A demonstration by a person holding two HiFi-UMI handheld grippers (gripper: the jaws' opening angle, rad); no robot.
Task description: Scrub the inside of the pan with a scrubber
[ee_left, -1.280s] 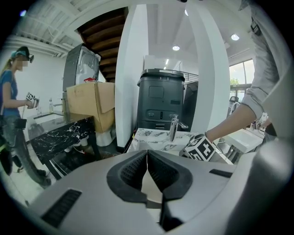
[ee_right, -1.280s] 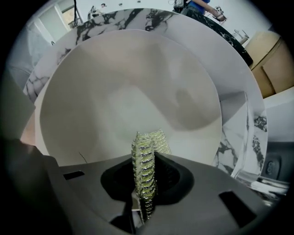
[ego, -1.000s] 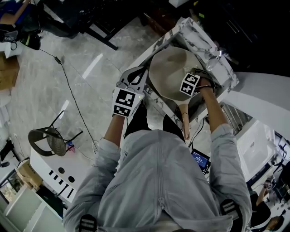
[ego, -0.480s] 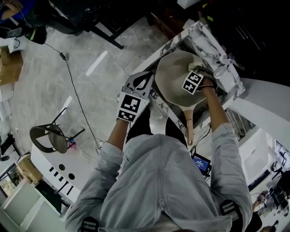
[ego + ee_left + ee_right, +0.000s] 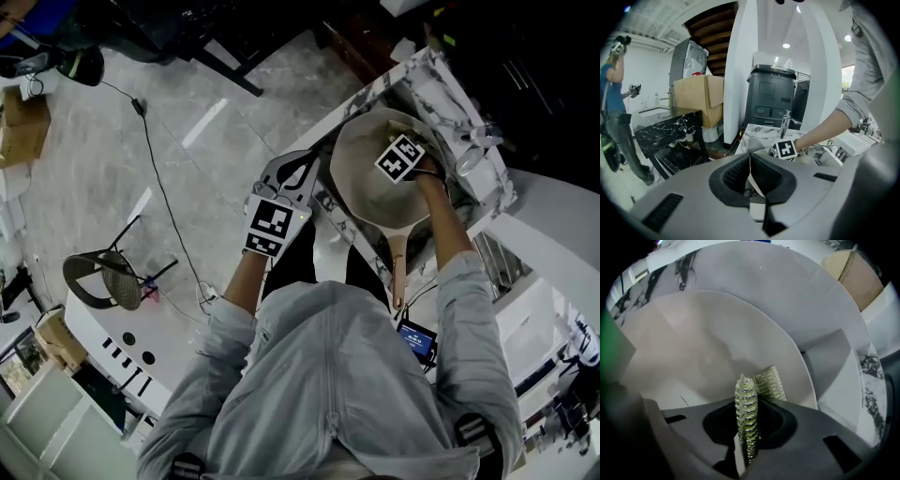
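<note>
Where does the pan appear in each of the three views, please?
Head view: pan, upper right of centre, in the marbled sink.
Left gripper view: apparently its pale rim, edge-on between the jaws, low centre.
Right gripper view: fills left and middle, behind the scrubber.
Shared landmark: the marbled sink, in all three.

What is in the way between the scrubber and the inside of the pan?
Nothing visible. The right gripper pinches the scrubber right over the pale inside of the pan, with no object between them.
</note>
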